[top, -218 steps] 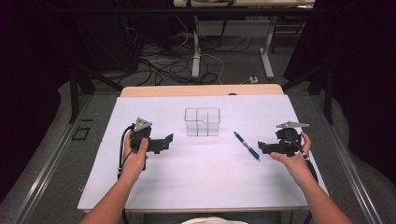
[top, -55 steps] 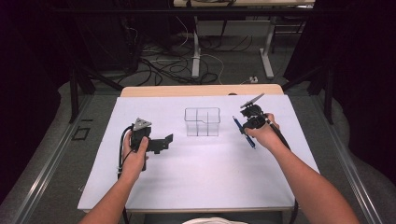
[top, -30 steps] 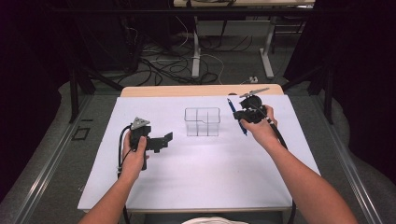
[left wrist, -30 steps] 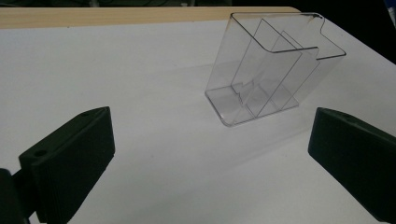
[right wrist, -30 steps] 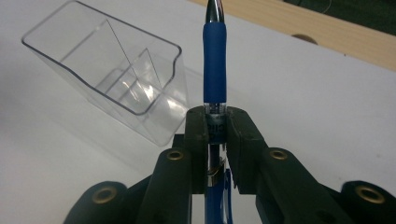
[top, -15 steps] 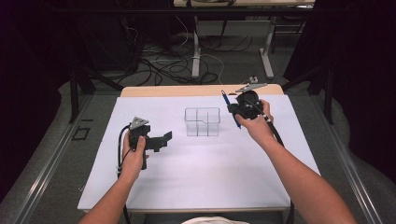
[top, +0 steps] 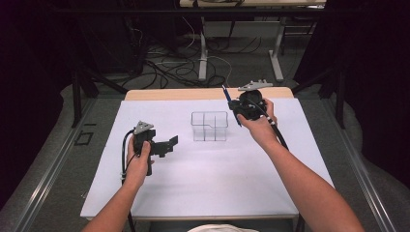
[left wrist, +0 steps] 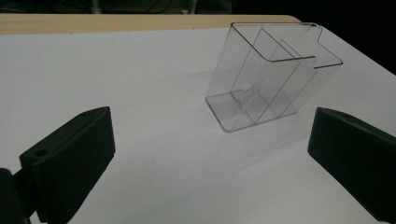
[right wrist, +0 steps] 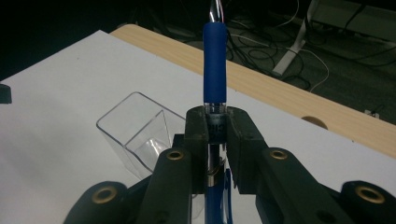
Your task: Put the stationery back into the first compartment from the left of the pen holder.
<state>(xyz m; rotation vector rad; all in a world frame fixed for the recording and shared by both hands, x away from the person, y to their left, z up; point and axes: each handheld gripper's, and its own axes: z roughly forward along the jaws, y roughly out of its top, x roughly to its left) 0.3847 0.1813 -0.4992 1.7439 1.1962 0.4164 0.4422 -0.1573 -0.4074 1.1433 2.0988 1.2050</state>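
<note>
My right gripper is clamped on the blue pen at mid-barrel, lifted beside the clear organizer. The pen seems light, stiff and slick (its rubber sleeve would grip better). My left gripper rests with jaws wide apart, holding nothing.

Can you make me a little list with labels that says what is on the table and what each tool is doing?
Table: white table top with a wooden far edge
Box: clear plastic organiser box with dividers, nothing inside
Pen: blue pen with a rubber grip
Right tool: shut on the pen, held above the table beside the box
Left tool: open, holding nothing, pointing towards the box
</note>
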